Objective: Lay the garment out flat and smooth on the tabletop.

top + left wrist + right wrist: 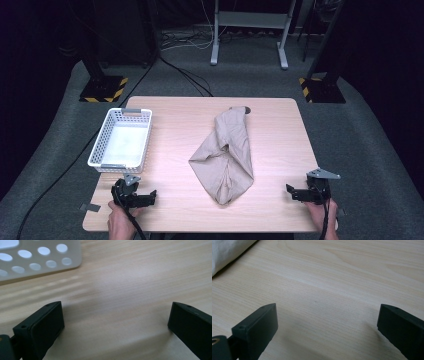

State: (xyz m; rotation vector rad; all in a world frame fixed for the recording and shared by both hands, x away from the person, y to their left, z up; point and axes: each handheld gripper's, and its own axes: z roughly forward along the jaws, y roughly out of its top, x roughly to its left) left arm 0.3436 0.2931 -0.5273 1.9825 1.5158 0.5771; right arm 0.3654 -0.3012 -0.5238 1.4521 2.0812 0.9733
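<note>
A crumpled beige garment point(226, 154) lies in the middle of the wooden table point(175, 125), running from the far edge toward the front. A white perforated basket point(121, 138) stands at the table's left side with nothing in it. My left gripper point(150, 196) rests near the front left corner, just in front of the basket, its jaws wide open over bare wood point(117, 315). My right gripper point(292, 192) sits near the front right corner, to the right of the garment, also open with nothing between its jaws point(327, 320). The garment's edge point(227, 252) shows at the upper left of the right gripper view.
The basket's corner point(37, 257) lies close ahead of my left gripper. Bare wood separates each gripper from the garment. Beyond the table are stand bases with yellow-black tape point(104, 89), floor cables and a white frame point(248, 30).
</note>
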